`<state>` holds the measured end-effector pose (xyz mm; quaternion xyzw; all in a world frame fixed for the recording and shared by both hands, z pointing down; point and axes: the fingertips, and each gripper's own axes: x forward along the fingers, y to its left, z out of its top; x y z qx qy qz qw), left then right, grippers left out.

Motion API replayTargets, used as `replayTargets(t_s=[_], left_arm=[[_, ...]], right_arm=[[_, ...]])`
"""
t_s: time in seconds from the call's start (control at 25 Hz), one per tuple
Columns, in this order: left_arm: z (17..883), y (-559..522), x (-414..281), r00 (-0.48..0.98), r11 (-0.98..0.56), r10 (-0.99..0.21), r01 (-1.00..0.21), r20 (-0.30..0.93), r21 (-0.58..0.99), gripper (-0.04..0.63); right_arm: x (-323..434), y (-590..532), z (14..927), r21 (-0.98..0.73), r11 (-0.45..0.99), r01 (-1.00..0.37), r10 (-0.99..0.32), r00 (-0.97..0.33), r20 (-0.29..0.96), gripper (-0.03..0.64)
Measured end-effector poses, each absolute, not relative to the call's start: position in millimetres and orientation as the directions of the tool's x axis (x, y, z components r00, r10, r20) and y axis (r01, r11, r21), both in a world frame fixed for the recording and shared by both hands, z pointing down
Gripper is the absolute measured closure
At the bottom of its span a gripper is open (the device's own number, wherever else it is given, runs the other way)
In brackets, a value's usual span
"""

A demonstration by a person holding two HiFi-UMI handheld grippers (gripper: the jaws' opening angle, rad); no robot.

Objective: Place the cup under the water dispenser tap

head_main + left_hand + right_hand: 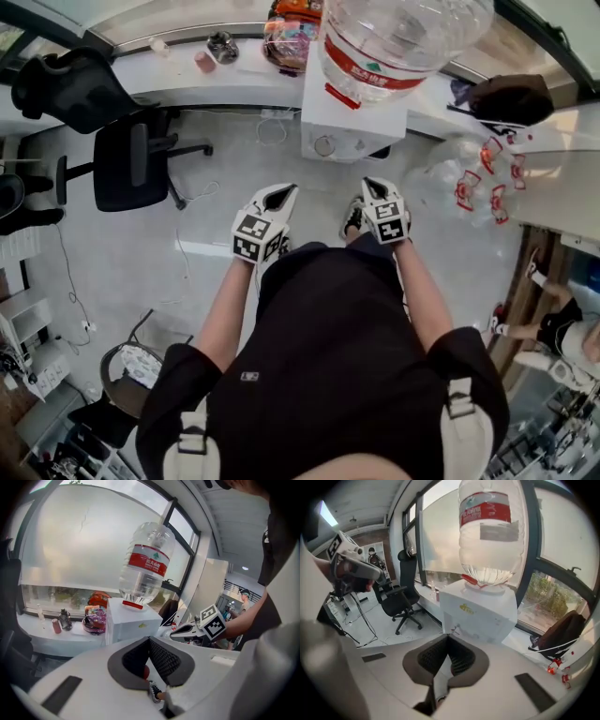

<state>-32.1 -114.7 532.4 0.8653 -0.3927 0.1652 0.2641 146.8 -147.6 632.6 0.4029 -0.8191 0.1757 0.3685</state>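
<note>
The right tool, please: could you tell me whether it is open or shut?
Shut. In the right gripper view the right tool has its pads meeting at their tips, with nothing held between them.

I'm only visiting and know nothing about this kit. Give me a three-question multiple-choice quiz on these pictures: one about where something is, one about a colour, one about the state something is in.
1. Where is the big water bottle?
A. Lying on the floor
B. Upside down on top of the white dispenser
C. Standing on the window ledge

2. What colour is the band round the bottle?
A. Blue
B. Red
C. Yellow

3. How do the jaws of the right gripper stand?
A. Closed together with nothing between them
B. Wide apart
C. Clamped on a cup

Answers:
1 B: the bottle's neck goes down into the dispenser's top.
2 B: the band shows red in all three views.
3 A: in the right gripper view the pads meet, and no cup is between them.
</note>
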Motion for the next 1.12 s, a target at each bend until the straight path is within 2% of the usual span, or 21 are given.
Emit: replayTargets(t_s=[0.2,0.48,0.8,1.12], left_arm=[[523,-115,-22,0.668,-0.594,-0.576,-0.738,0.471,0.321,0.601],[515,-101,-29,0.68,-0.612,-0.583,-0.727,0.445,0.312,0.601],[519,-66,-65,0.658,-0.574,-0.606,-0.75,0.446,0.328,0.601],[533,-35,-78,0.675,-0.587,-0.578,-0.734,0.458,0.341,0.601]], right_arm=[[126,-131,588,-0.004,0.647,-0.762,-0.567,-0.485,0.666,0.623],[98,-111,546,0.011,0.67,-0.742,-0.599,-0.532,0.599,0.623],[81,-84,535,0.026,0.641,-0.767,-0.638,-0.514,0.573,0.623],[73,-73,534,0.033,0.573,-0.819,-0.705,-0.472,0.53,0.623]])
